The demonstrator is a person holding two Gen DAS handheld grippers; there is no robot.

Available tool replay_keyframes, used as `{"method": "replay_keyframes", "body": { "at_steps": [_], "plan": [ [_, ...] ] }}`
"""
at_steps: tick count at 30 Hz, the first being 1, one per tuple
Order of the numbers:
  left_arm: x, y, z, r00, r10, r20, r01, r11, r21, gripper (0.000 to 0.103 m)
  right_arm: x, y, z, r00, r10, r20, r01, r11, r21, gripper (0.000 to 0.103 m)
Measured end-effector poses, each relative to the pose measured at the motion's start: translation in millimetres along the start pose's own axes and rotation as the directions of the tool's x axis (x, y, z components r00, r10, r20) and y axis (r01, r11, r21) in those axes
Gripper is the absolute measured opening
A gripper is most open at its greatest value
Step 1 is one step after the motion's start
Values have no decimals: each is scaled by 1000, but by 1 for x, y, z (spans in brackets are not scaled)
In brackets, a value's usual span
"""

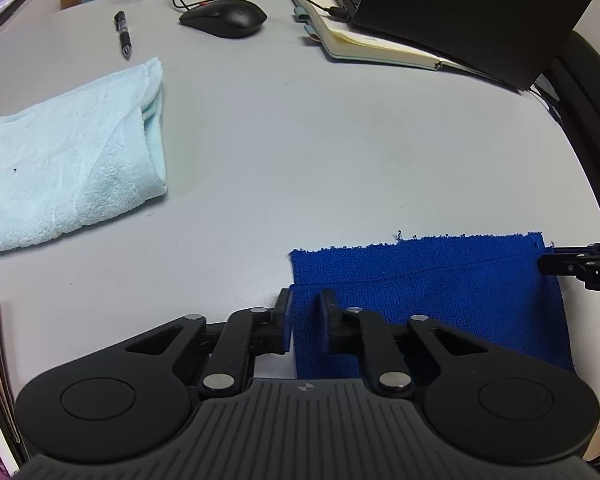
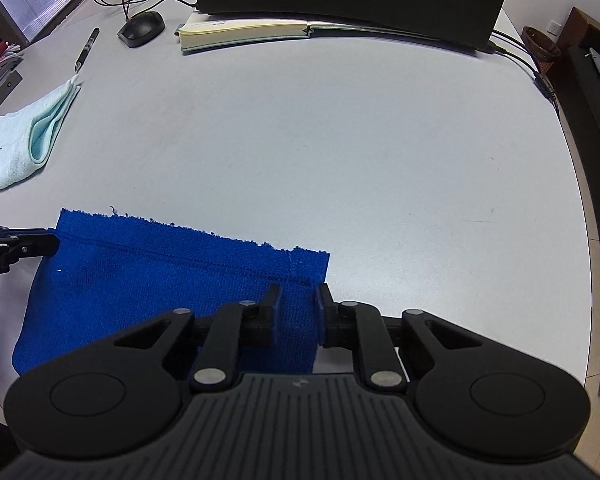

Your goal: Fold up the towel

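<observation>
Desk (image 2: pixel 340 140) bare beyond blue towel (image 2: pixel 140 280) frayed edge.

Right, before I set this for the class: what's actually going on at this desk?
A person is working a blue towel with a hand-held tool in each hand. The left tool pinches the towel's left edge near a corner, and the right tool pinches its right edge. The towel lies flat on the grey desk, no fold made yet. A light blue towel, already folded, sits off to the left, near a pen and a mouse.
</observation>
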State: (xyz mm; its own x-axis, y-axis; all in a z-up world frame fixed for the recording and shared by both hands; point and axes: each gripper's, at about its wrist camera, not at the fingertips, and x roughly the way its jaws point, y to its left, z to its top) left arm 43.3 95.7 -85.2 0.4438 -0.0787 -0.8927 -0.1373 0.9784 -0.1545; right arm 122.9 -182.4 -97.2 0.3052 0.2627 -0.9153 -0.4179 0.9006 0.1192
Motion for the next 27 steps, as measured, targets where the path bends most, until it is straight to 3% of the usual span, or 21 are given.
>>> {"method": "replay_keyframes", "body": {
  "at_steps": [5,17,23,27],
  "plan": [
    [-8,0,-1,1000,-2,19,3,1000,-18,7,-5,-2,0,1000,7,15,-7,1000,-4,3],
    [-33,-5,10,993,-42,108,46,998,-37,7,-36,-5,1,996,19,82,-21,1000,21,2],
    [-27,-6,14,995,-32,90,34,999,-20,8,-46,-6,6,992,16,122,-20,999,35,2],
    [-21,-5,10,998,-30,52,30,1000,-5,16,-43,-7,10,993,-4,117,0,999,33,4]
  ]
}}
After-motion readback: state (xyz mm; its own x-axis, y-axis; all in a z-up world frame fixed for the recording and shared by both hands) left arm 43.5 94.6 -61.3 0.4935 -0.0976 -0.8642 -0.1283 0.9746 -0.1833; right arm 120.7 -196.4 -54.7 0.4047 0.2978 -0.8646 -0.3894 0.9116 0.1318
